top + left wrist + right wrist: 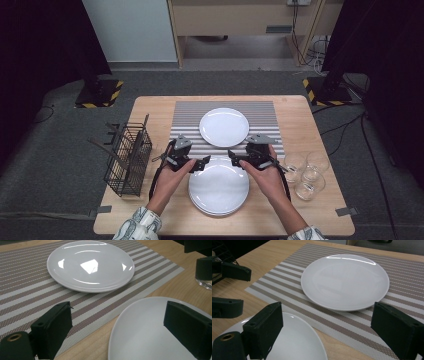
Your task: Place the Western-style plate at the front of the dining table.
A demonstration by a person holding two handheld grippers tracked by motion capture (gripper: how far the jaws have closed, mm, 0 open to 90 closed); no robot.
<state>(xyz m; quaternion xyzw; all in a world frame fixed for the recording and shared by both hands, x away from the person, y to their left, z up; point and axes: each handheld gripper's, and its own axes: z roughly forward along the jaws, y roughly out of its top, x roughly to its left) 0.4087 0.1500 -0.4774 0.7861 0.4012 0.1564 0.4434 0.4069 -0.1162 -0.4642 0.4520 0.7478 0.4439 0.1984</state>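
Both grippers hover low over the far edge of the stack of plates (218, 187) that sits at the near middle of the table (150, 112), just this side of the striped mat (260, 112). The left gripper (204, 164) has its jaws spread wide with nothing between them, one over the mat, one over the top plate's rim. The right gripper (234, 159) is just as wide and holds nothing. A single plate (224, 126) lies on the mat beyond. A wire basket (127, 160) stands left, glasses (305, 175) right.
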